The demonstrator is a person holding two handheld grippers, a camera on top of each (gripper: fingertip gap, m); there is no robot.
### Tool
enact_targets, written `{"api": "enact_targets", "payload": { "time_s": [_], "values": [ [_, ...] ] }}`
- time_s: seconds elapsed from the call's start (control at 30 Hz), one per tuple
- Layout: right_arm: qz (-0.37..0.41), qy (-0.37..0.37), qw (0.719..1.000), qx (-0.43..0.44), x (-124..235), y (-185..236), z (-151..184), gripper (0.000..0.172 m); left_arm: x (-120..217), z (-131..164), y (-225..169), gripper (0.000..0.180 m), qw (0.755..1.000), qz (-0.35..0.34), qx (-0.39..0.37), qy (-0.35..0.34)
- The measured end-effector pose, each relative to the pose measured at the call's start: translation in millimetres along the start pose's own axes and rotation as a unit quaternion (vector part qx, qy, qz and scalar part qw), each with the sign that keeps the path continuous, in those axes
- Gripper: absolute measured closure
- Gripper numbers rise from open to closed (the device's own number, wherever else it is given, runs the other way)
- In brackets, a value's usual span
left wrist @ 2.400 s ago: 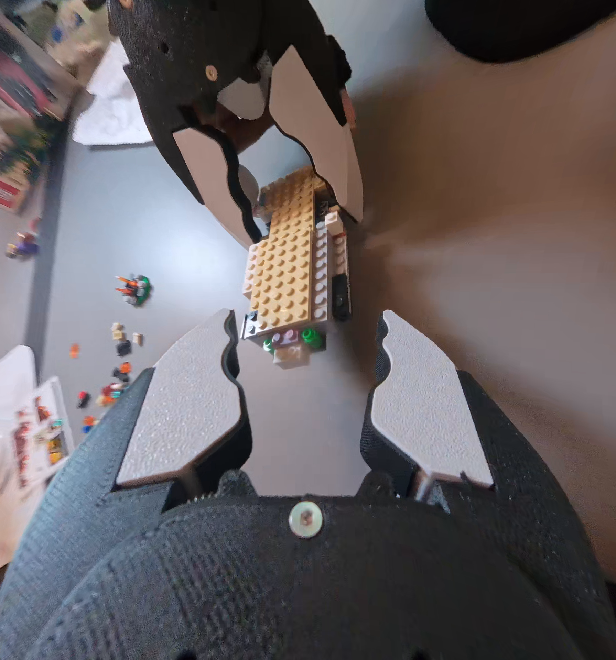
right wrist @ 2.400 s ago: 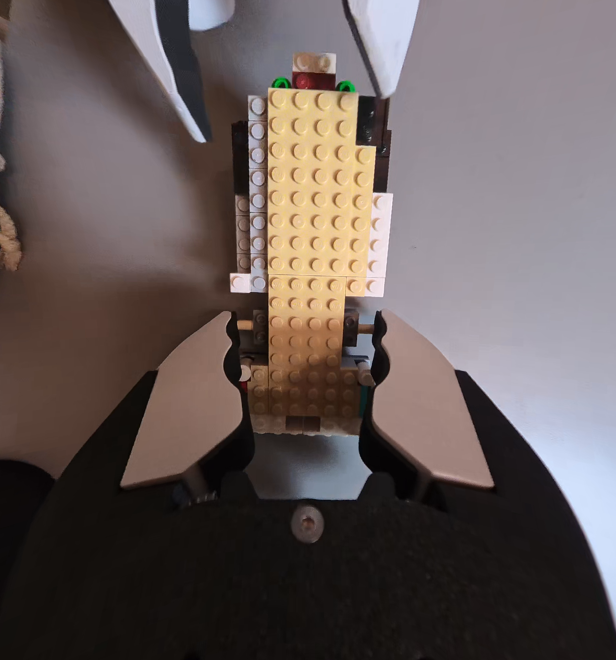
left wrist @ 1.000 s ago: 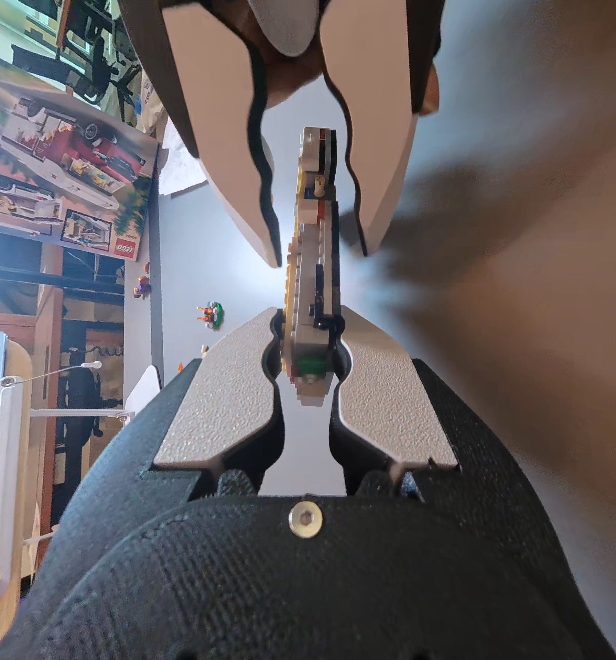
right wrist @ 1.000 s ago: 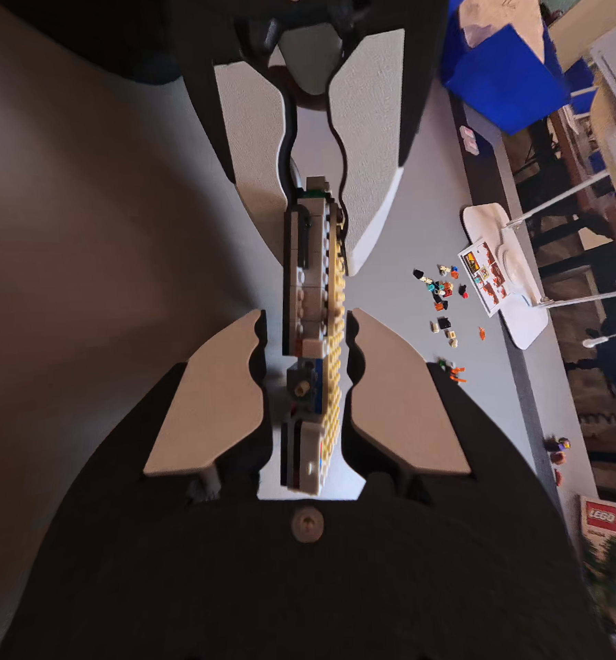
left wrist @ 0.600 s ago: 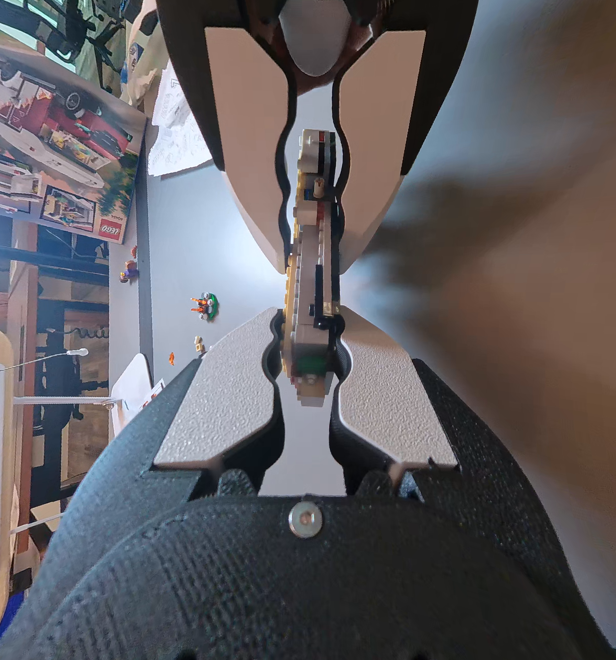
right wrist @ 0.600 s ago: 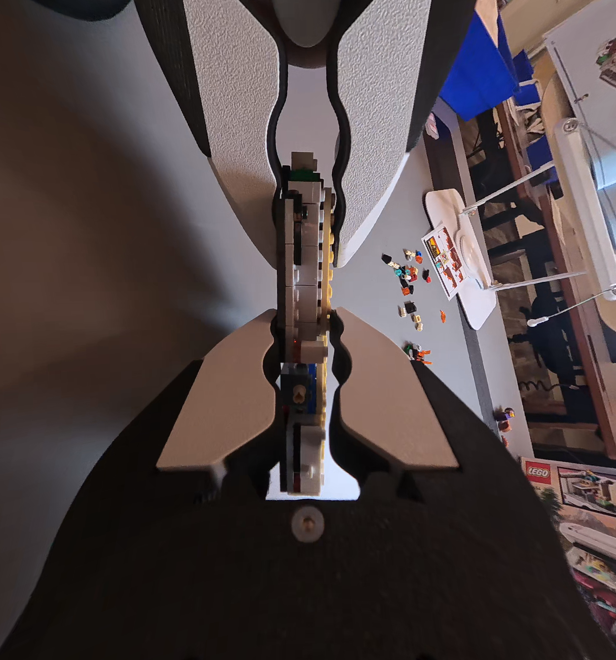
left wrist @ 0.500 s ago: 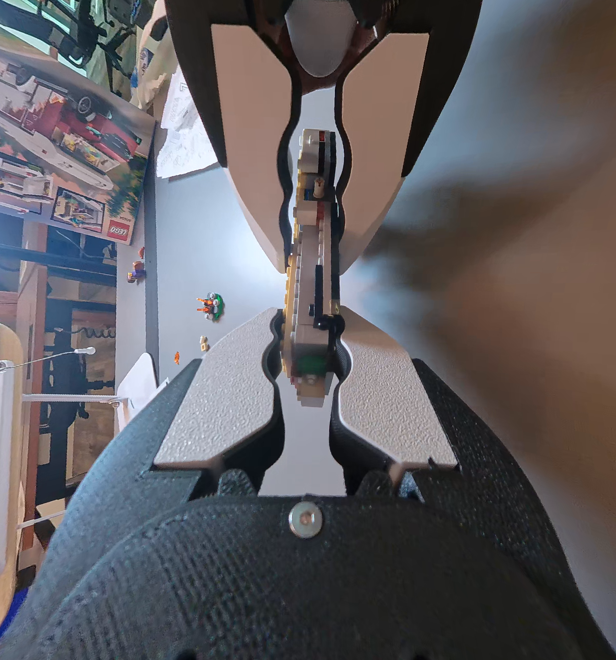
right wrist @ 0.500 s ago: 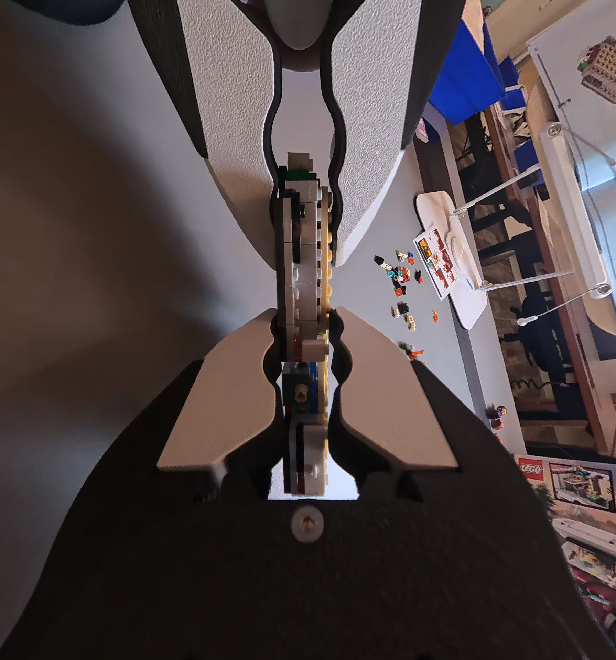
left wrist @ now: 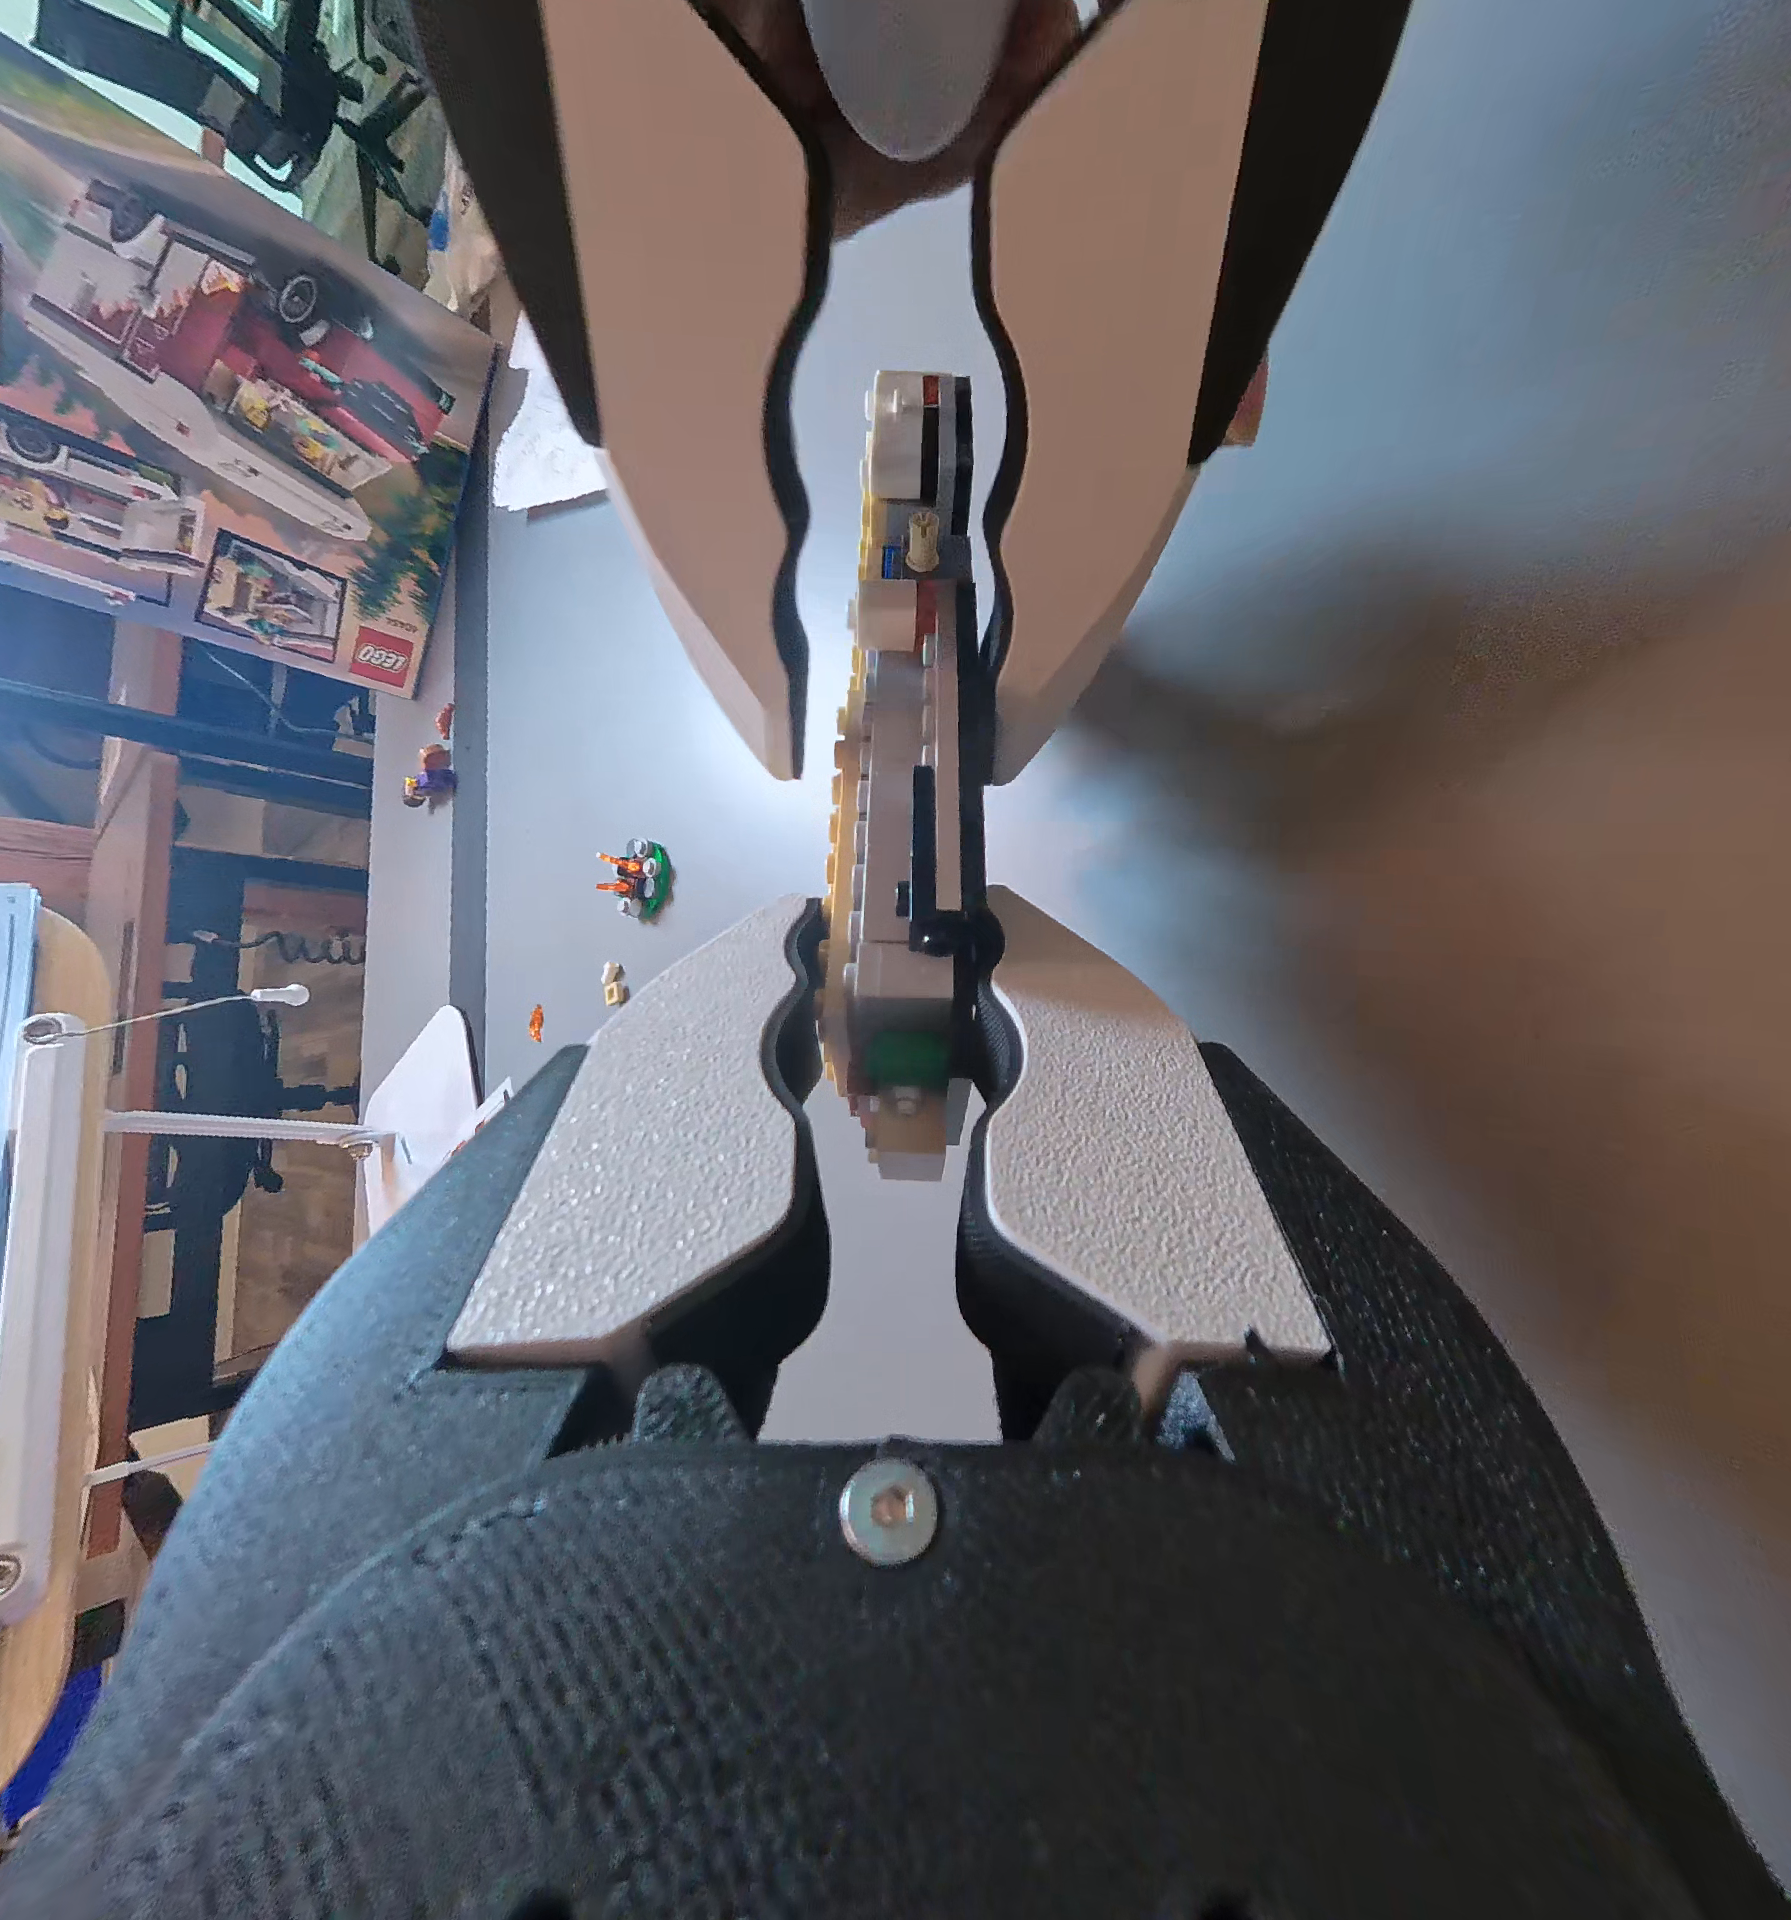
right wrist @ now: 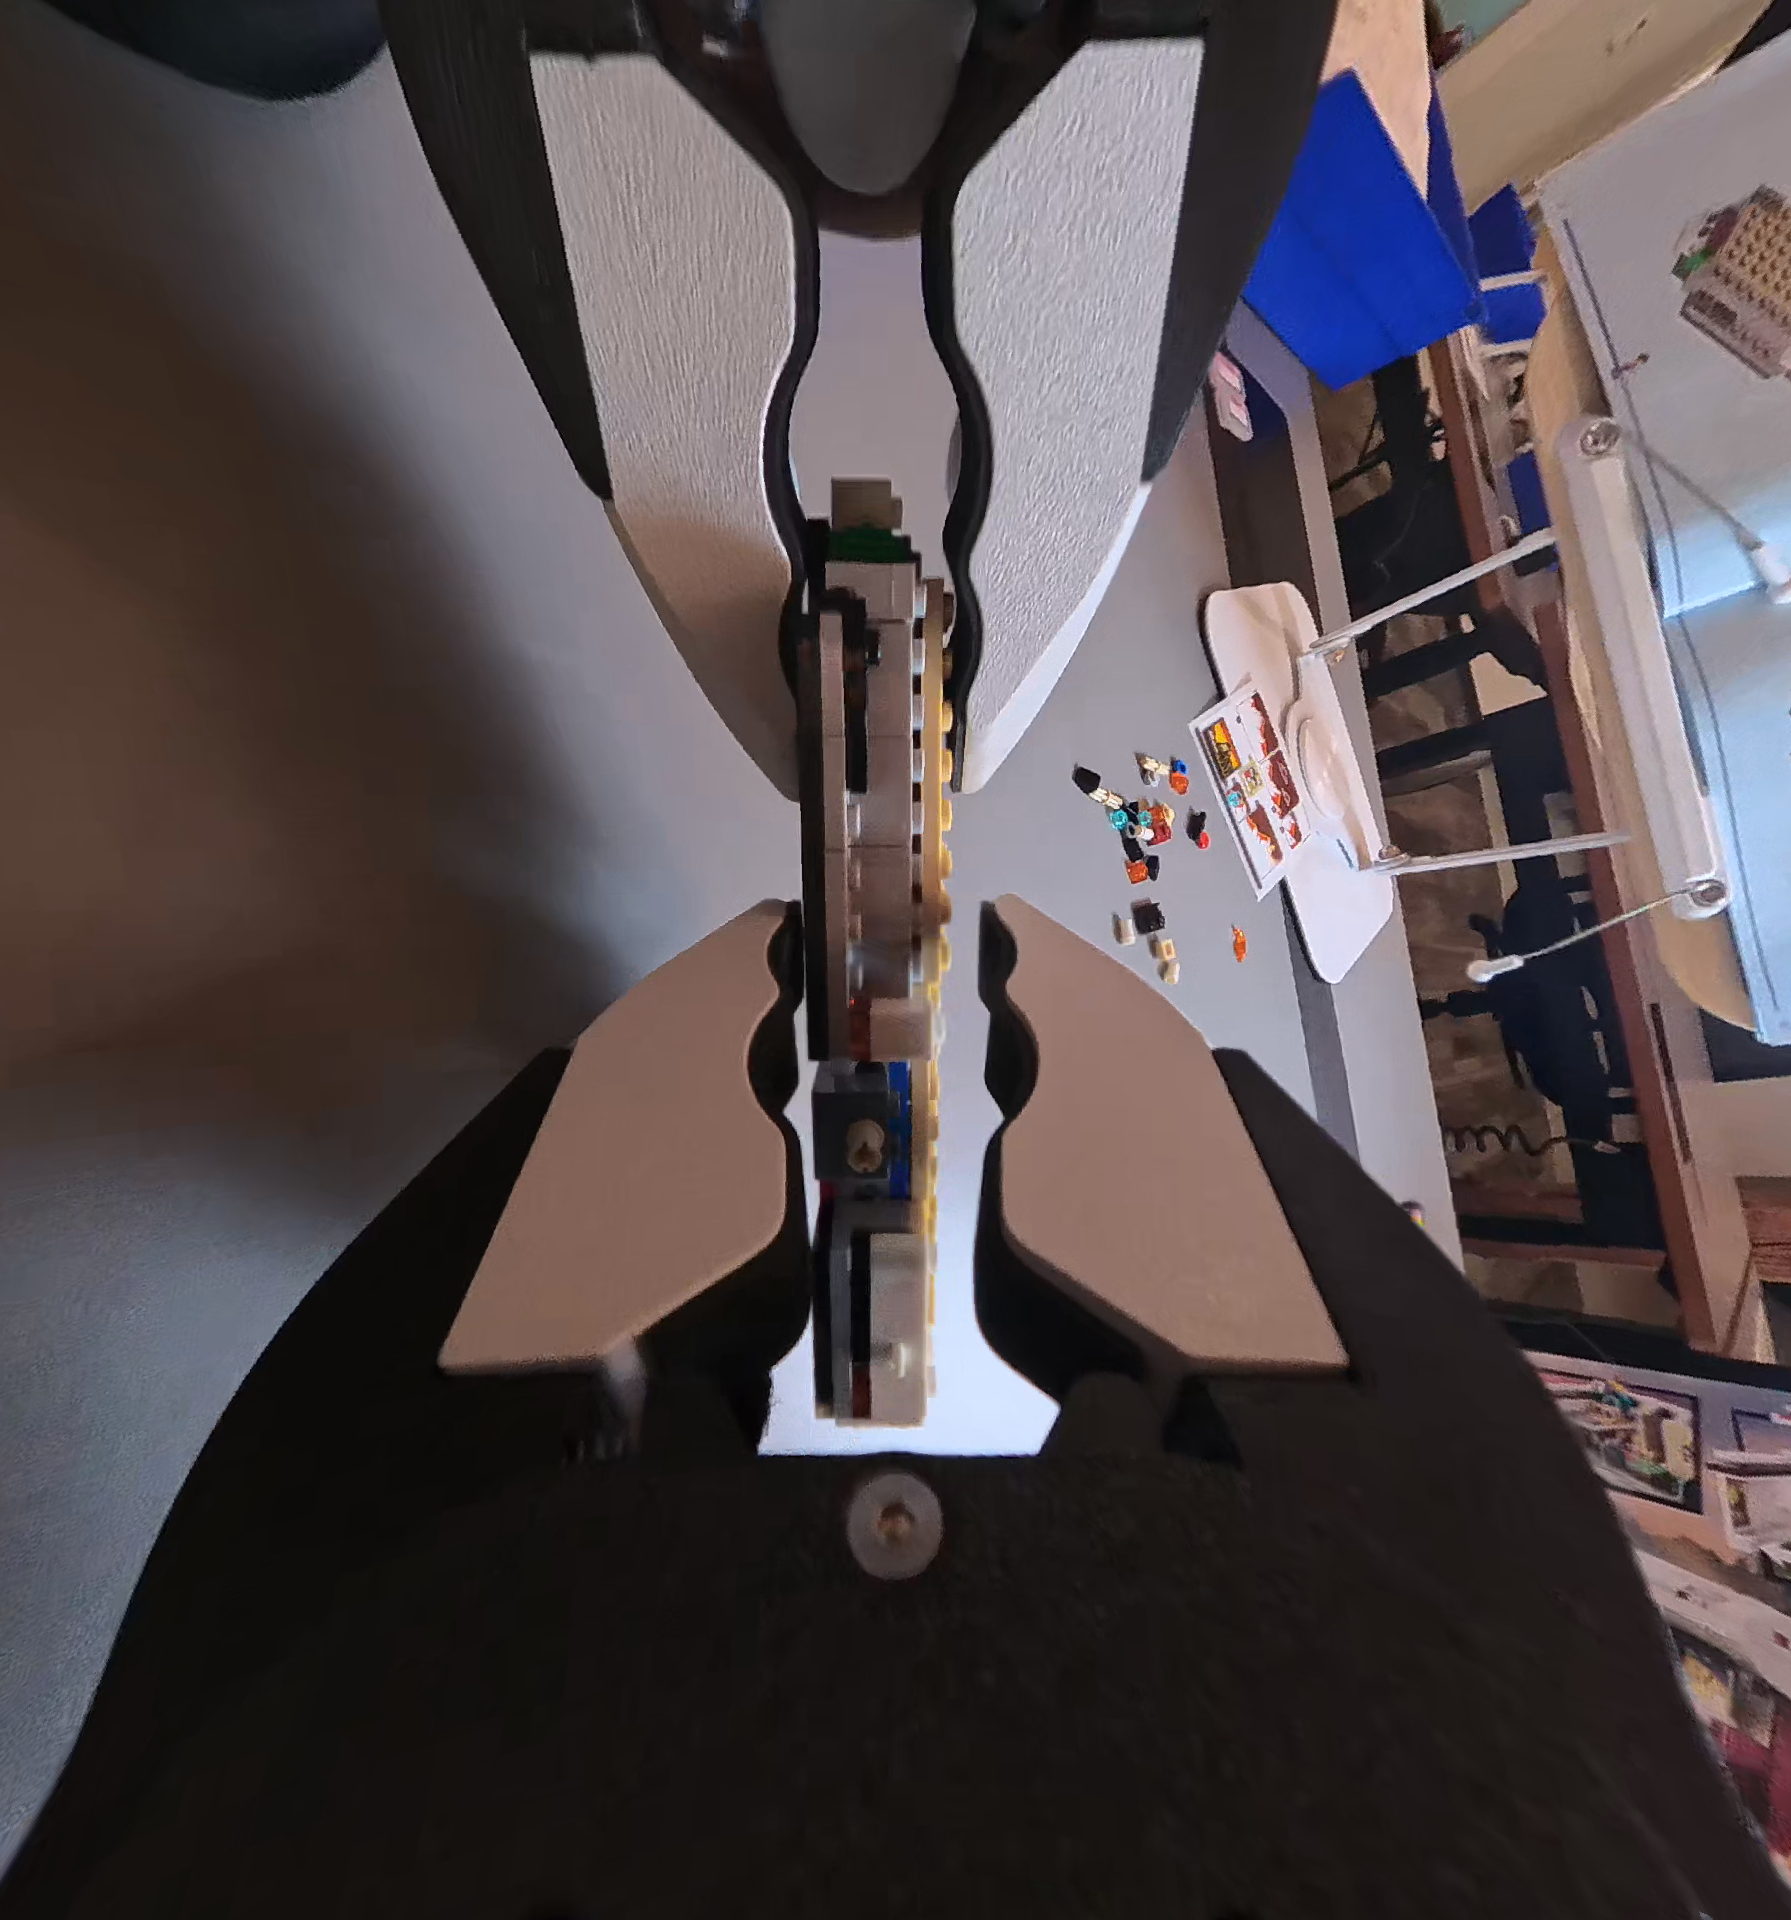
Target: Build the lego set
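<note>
A long brick build (left wrist: 906,810) with a tan studded plate, grey and black sides and a green piece at one end is held on edge above the grey table (left wrist: 558,727). My left gripper (left wrist: 896,914) is shut on its green end, both pads pressing on it. My right gripper (right wrist: 889,909) surrounds the other end of the build (right wrist: 875,831) but is open: its right pad (right wrist: 1005,966) stands clear of the studs. The left gripper also shows in the right wrist view (right wrist: 875,784), clamped on the far end. The right gripper shows opposite in the left wrist view (left wrist: 896,774).
Several loose small bricks (right wrist: 1140,831) lie by an instruction sheet (right wrist: 1249,800) and a white lamp base (right wrist: 1327,935). A green piece with orange flames (left wrist: 642,868) and a small figure (left wrist: 432,774) lie on the table. A picture box (left wrist: 195,416) stands at its far edge. Blue bins (right wrist: 1358,239) stand beyond. My two grippers' fingertips are within a few centimetres of each other.
The build went from flat on the table to on edge, gripped by my left gripper. My right gripper shut on its other end half a second ago and has now opened off it.
</note>
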State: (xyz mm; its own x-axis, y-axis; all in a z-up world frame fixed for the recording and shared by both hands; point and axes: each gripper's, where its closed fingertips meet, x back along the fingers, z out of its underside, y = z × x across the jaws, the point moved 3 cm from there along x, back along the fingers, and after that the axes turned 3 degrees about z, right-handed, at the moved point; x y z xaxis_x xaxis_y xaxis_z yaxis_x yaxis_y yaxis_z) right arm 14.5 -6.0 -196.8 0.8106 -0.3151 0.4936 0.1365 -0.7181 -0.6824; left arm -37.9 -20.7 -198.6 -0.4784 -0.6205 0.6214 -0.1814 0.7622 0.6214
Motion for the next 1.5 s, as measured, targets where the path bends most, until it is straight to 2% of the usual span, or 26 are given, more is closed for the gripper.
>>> {"api": "enact_targets", "payload": {
  "time_s": [0.2,0.37,0.43,0.47,0.6,1.0,1.13,1.2,1.33,1.5],
  "values": [
    [0.009,0.013,0.999,0.047,-4.1,0.9,-8.5,0.146,1.6,-7.4,1.1,0.155,1.000,-0.002,-0.006,0.000],
    [0.031,-0.020,0.999,0.013,0.5,-7.8,-12.9,0.148,8.2,-11.8,9.4,0.154,0.999,-0.020,0.009,-0.039],
    [0.028,-0.034,0.999,-0.003,3.6,-10.2,-14.3,0.147,13.6,-12.5,16.4,0.142,0.997,-0.053,0.004,-0.055],
    [0.024,-0.041,0.999,-0.011,4.9,-10.2,-14.6,0.148,14.7,-11.0,16.0,0.141,0.997,-0.051,0.002,-0.054],
    [0.026,-0.057,0.998,-0.013,6.9,-8.6,-15.6,0.148,16.3,-10.5,10.5,0.153,0.998,-0.040,-0.008,-0.057],
    [0.045,-0.072,0.996,-0.003,10.8,-8.4,-15.1,0.148,17.4,-14.9,10.2,0.154,0.997,-0.038,-0.035,-0.056],
    [0.063,-0.099,0.993,-0.004,16.0,-13.1,-16.8,0.148,24.3,-20.0,17.8,0.144,0.992,-0.086,-0.037,-0.089],
    [0.056,-0.113,0.992,-0.012,17.0,-11.1,-16.3,0.148,26.8,-17.6,19.4,0.137,0.991,-0.089,-0.030,-0.095],
    [0.049,-0.138,0.989,-0.023,17.9,-8.8,-17.3,0.148,27.4,-18.9,11.7,0.149,0.989,-0.083,-0.054,-0.106],
    [0.025,-0.172,0.984,-0.043,17.7,-7.2,-14.6,0.148,28.6,-23.1,9.7,0.153,0.992,-0.064,-0.052,-0.100]
  ]
}}
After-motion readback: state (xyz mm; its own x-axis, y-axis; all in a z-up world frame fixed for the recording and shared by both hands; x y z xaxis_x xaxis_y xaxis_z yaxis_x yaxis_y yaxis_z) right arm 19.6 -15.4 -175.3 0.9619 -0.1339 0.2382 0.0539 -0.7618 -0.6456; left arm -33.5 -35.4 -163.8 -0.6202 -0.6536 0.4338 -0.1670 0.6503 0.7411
